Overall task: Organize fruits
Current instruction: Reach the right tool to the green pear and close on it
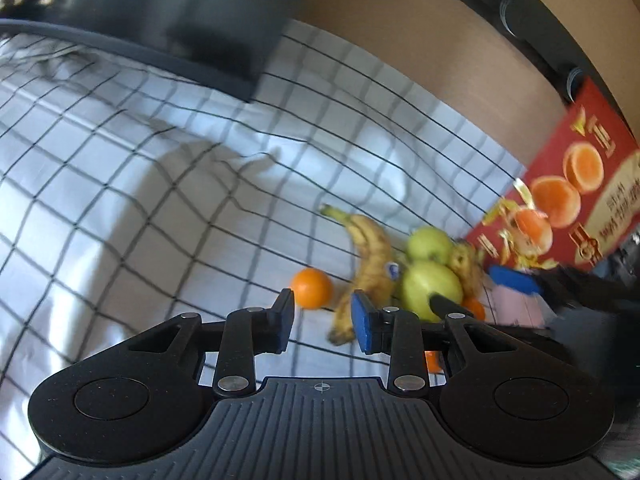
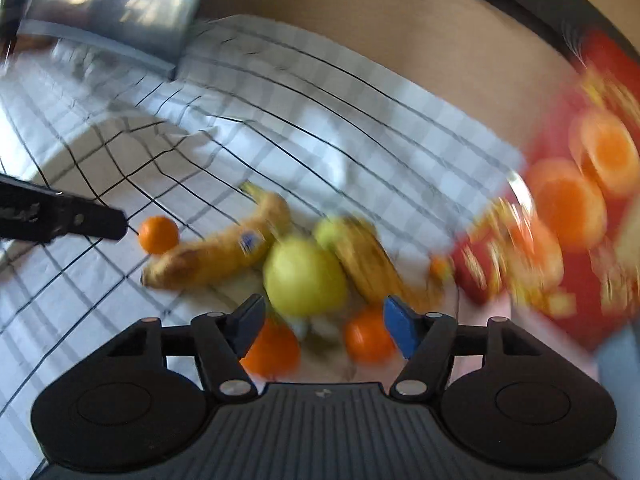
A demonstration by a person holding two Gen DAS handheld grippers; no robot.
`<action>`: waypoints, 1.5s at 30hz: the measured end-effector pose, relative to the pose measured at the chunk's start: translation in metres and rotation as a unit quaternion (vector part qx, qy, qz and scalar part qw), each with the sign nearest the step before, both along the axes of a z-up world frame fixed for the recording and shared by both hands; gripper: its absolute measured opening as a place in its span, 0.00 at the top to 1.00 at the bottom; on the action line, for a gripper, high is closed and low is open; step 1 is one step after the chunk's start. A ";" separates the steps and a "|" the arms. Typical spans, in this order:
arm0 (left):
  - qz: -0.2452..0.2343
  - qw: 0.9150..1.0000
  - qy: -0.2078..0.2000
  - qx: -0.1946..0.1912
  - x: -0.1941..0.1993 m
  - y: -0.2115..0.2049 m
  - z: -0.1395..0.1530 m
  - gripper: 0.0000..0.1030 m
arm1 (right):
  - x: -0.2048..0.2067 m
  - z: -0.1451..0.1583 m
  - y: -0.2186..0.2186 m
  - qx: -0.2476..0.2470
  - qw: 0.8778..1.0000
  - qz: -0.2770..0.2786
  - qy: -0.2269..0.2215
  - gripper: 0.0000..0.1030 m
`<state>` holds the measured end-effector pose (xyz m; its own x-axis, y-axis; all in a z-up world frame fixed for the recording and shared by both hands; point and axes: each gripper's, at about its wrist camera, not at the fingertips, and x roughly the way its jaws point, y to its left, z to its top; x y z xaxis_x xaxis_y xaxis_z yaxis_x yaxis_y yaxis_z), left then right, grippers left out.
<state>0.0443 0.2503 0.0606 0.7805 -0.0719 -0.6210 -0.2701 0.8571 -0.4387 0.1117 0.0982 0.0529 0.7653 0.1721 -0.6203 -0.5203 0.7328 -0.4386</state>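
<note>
A pile of fruit lies on a checked white cloth [image 1: 160, 184]. In the left wrist view I see an orange [image 1: 311, 288], a spotted banana [image 1: 370, 260] and two green apples [image 1: 430, 290]. My left gripper [image 1: 322, 322] is open and empty, just short of the orange and the banana's end. In the right wrist view my right gripper [image 2: 324, 326] is open and empty, right above a green apple [image 2: 305, 276], with two oranges [image 2: 368, 338] by its fingers, two bananas [image 2: 224, 250] and a lone orange [image 2: 158, 234]. The view is blurred.
A red carton printed with oranges [image 1: 576, 184] stands at the right of the fruit, also in the right wrist view [image 2: 580, 208]. A dark box [image 1: 192, 20] sits at the cloth's far side. The left gripper's finger [image 2: 80, 222] reaches in from the left.
</note>
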 end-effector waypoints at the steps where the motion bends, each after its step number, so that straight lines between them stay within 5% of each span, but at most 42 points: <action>1: -0.002 1.000 -0.005 0.003 -0.004 0.003 0.001 0.66 | 0.004 -0.006 0.013 -0.030 0.999 0.012 -0.016 0.37; 7: -0.008 0.999 -0.019 0.030 -0.023 0.023 0.000 0.66 | 0.018 -0.038 0.046 -0.132 0.988 0.048 -0.072 0.44; 11: 0.015 1.000 -0.002 0.014 -0.022 0.032 -0.010 0.66 | 0.016 -0.041 0.043 -0.127 0.989 0.052 -0.053 0.56; 17: -0.043 0.998 -0.027 0.037 -0.009 0.013 -0.004 0.66 | 0.005 -0.016 0.002 -0.037 0.999 0.008 -0.003 0.58; 19: -0.052 0.996 -0.012 0.070 -0.001 0.001 -0.004 0.66 | -0.001 -0.011 -0.023 -0.001 1.000 -0.020 0.003 0.59; 22: -0.078 0.995 -0.007 0.066 0.005 -0.011 -0.005 0.66 | 0.000 -0.011 -0.053 0.053 0.997 -0.056 0.025 0.59; 27: -0.073 0.994 -0.002 0.085 0.016 -0.019 -0.006 0.66 | -0.007 -0.001 -0.071 0.129 0.991 -0.033 0.027 0.57; 29: -0.058 0.996 -0.004 0.073 0.019 -0.017 -0.006 0.66 | -0.011 0.002 -0.060 0.117 0.993 -0.014 0.004 0.37; 30: -0.051 0.996 -0.003 0.069 0.020 -0.015 -0.006 0.66 | -0.013 0.002 -0.054 0.108 0.994 -0.013 -0.011 0.36; 38: -0.041 0.998 -0.017 0.052 0.007 -0.017 -0.002 0.66 | 0.019 -0.029 -0.004 0.052 0.994 -0.095 0.003 0.36; 45: -0.044 0.998 0.002 0.053 -0.003 -0.008 -0.012 0.66 | 0.029 -0.037 -0.011 0.050 0.994 -0.094 0.034 0.38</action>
